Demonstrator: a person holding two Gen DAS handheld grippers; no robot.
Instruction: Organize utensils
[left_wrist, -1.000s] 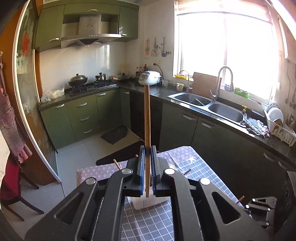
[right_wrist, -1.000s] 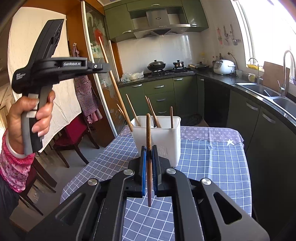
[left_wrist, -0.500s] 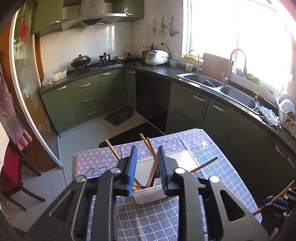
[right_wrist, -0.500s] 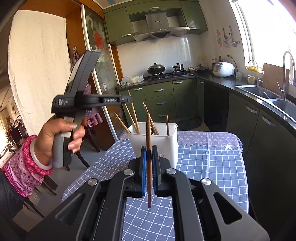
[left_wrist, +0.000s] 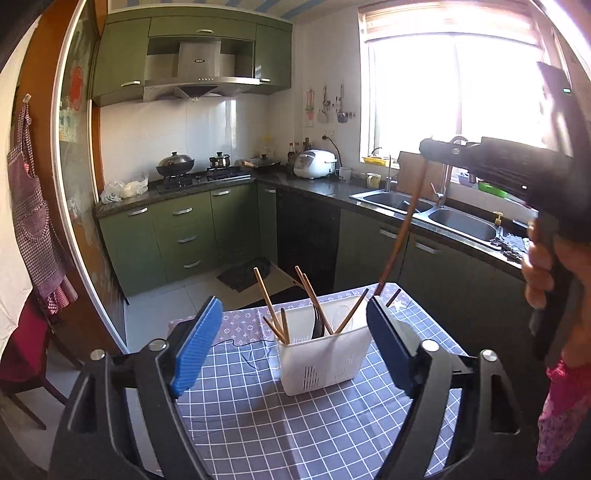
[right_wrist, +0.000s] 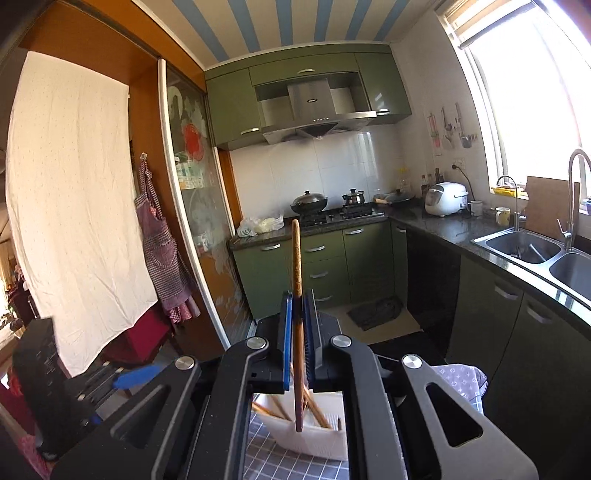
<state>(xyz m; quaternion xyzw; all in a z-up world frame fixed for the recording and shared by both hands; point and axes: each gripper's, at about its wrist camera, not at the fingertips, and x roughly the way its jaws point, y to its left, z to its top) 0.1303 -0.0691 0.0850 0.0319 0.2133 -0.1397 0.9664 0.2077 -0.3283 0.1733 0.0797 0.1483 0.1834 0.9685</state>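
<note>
A white utensil holder (left_wrist: 325, 354) stands on the checked tablecloth (left_wrist: 295, 424) and holds several wooden chopsticks (left_wrist: 267, 301) and a dark utensil. My left gripper (left_wrist: 291, 347) is wide open and empty, in front of the holder. My right gripper (right_wrist: 298, 314) is shut on a brown chopstick (right_wrist: 296, 280) and holds it upright above the holder (right_wrist: 314, 439). In the left wrist view the right gripper (left_wrist: 424, 149) is high on the right with the chopstick (left_wrist: 400, 229) slanting down, its tip just above the holder's far right rim.
The small table has edges close on every side. Green cabinets, a stove and a double sink (left_wrist: 424, 210) run along the walls behind. A red chair (left_wrist: 18, 354) stands at the left. The person's hand (left_wrist: 543, 266) is at the right.
My left gripper let its chopstick go into the holder, opened wide and drew back. My right gripper rose and moved over the holder with its chopstick.
</note>
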